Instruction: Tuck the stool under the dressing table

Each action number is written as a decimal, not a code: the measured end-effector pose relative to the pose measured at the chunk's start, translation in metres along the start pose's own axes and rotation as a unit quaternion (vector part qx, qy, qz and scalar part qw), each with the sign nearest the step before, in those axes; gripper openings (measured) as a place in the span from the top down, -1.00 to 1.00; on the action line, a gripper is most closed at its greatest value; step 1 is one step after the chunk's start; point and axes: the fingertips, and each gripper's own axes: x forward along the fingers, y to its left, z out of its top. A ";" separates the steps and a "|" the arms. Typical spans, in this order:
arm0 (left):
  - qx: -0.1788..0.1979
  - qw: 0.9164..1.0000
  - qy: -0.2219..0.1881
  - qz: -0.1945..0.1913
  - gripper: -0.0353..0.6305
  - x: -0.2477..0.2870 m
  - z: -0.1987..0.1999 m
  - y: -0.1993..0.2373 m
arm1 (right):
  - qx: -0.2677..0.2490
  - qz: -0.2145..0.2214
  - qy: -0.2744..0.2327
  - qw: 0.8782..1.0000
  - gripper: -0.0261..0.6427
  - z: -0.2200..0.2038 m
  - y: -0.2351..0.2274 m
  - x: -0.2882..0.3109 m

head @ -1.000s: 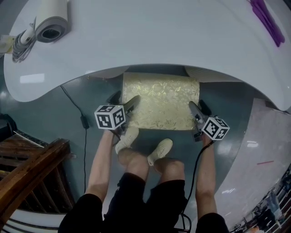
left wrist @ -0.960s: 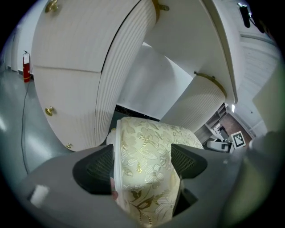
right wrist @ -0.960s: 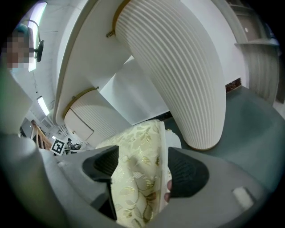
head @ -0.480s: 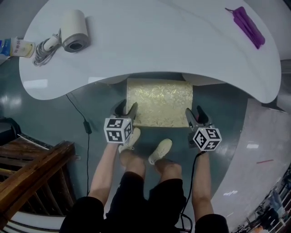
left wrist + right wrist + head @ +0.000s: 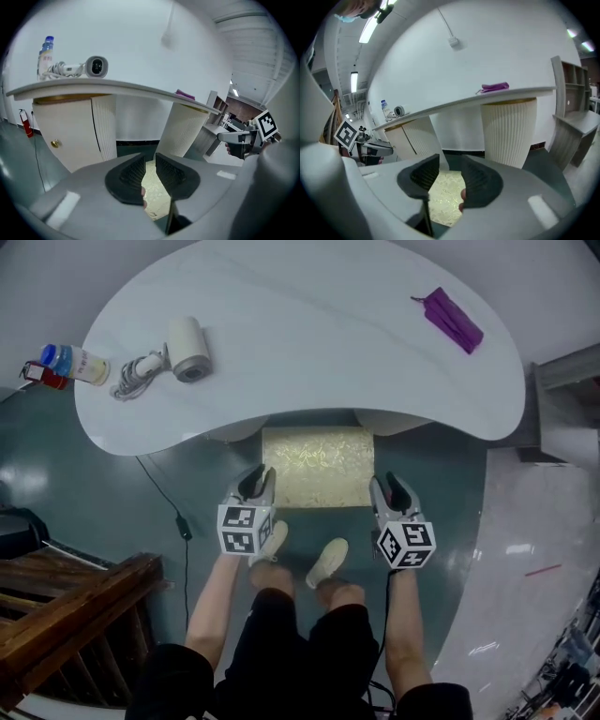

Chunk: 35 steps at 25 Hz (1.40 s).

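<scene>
The stool (image 5: pixel 317 466), long axis nine-to-three, lies at one o'clock of the left gripper (image 5: pixel 256 484) and eleven of the right gripper (image 5: pixel 388 492), equally near. Both claws have just been closing and are narrow, empty.

The left hand-held gripper (image 5: pixel 255 482) and the right hand-held gripper (image 5: pixel 386 491) are held side by side on outstretched bare arms, both pointing forward and down. Both sets of jaws have just been closing with nothing between them. The left pair now shows only a narrow gap, the right a wider one.
</scene>
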 end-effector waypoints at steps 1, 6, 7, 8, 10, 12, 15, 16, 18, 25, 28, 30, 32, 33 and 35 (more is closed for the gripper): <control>0.002 1.000 -0.004 -0.002 0.67 -0.008 0.010 -0.004 | -0.006 -0.003 -0.007 1.000 0.49 0.012 0.005 -0.009; 0.020 0.999 -0.035 -0.002 0.83 -0.046 0.061 -0.016 | -0.054 -0.023 -0.039 0.998 0.62 0.066 0.033 -0.046; 0.024 0.999 -0.041 -0.003 0.84 -0.056 0.069 -0.019 | -0.061 -0.024 -0.043 0.997 0.63 0.075 0.039 -0.054; 0.029 0.999 -0.045 -0.004 0.85 -0.065 0.077 -0.022 | -0.068 -0.025 -0.047 0.996 0.65 0.083 0.046 -0.063; 0.039 0.998 -0.051 -0.008 0.85 -0.083 0.091 -0.029 | -0.076 -0.028 -0.055 0.995 0.70 0.099 0.056 -0.081; 0.051 0.997 -0.057 -0.012 0.86 -0.099 0.106 -0.035 | -0.080 -0.033 -0.065 0.994 0.81 0.115 0.065 -0.096; 0.066 0.995 -0.070 -0.018 0.87 -0.123 0.126 -0.045 | -0.081 -0.035 -0.079 0.993 0.90 0.135 0.078 -0.114; 0.070 0.994 -0.076 -0.021 0.87 -0.130 0.133 -0.048 | -0.080 -0.035 -0.083 0.993 0.91 0.142 0.082 -0.120; 0.075 0.993 -0.091 -0.029 0.87 -0.146 0.149 -0.056 | -0.078 -0.037 -0.093 0.992 0.91 0.155 0.090 -0.133; 0.094 0.988 -0.115 -0.052 0.87 -0.207 0.198 -0.073 | -0.062 -0.044 -0.117 0.990 0.91 0.198 0.122 -0.175; 0.100 0.986 -0.124 -0.053 0.87 -0.227 0.217 -0.078 | -0.067 -0.041 -0.128 0.989 0.91 0.217 0.132 -0.189; 0.106 0.984 -0.131 -0.058 0.87 -0.235 0.226 -0.082 | -0.072 -0.036 -0.134 0.988 0.91 0.230 0.139 -0.197; 0.110 0.983 -0.135 -0.060 0.87 -0.243 0.234 -0.086 | -0.074 -0.033 -0.139 0.987 0.91 0.240 0.144 -0.205; 0.111 0.982 -0.139 -0.061 0.87 -0.246 0.239 -0.087 | -0.074 -0.032 -0.142 0.987 0.91 0.245 0.145 -0.209; 0.111 0.981 -0.149 -0.062 0.87 -0.253 0.248 -0.090 | -0.075 -0.034 -0.147 0.986 0.91 0.252 0.147 -0.216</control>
